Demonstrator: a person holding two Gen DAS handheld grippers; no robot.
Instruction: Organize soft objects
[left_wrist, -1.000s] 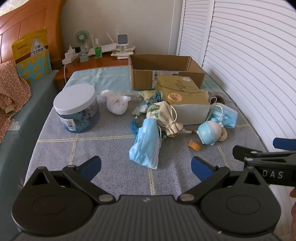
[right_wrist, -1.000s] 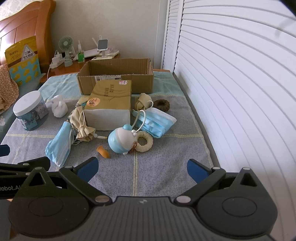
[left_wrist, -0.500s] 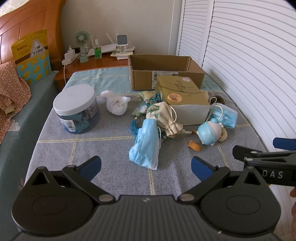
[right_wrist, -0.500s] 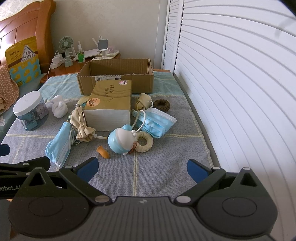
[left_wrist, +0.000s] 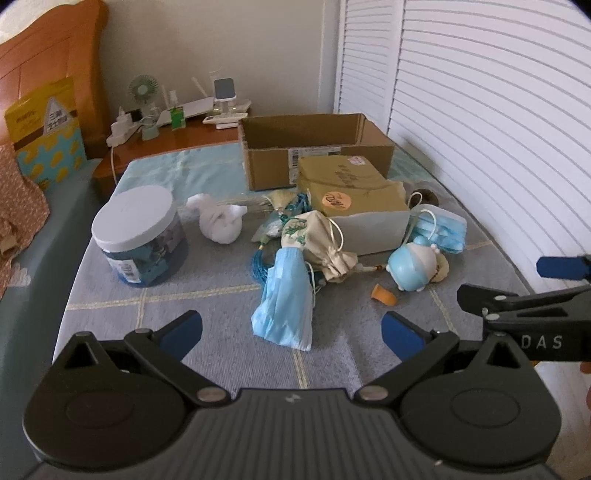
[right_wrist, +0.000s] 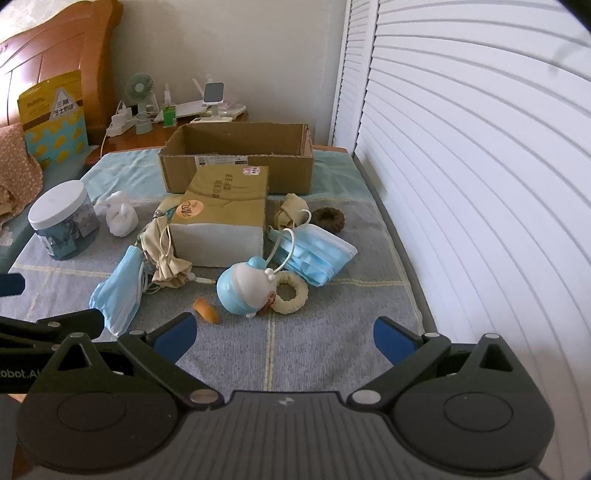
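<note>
Soft things lie scattered on a grey mat: a blue face mask, a beige drawstring pouch, a white cloth bundle, a stack of blue masks, a blue-white plush, a cream ring and a brown scrunchie. An open cardboard box stands at the back. My left gripper is open and empty, just short of the blue mask. My right gripper is open and empty, just short of the plush.
A white-lidded jar stands at the left. A tan-topped tissue pack lies mid-mat. A small orange piece lies near the plush. A nightstand with a fan is behind; white shutters run along the right.
Both grippers stay open and almost still; the left wrist view has shifted only slightly.
</note>
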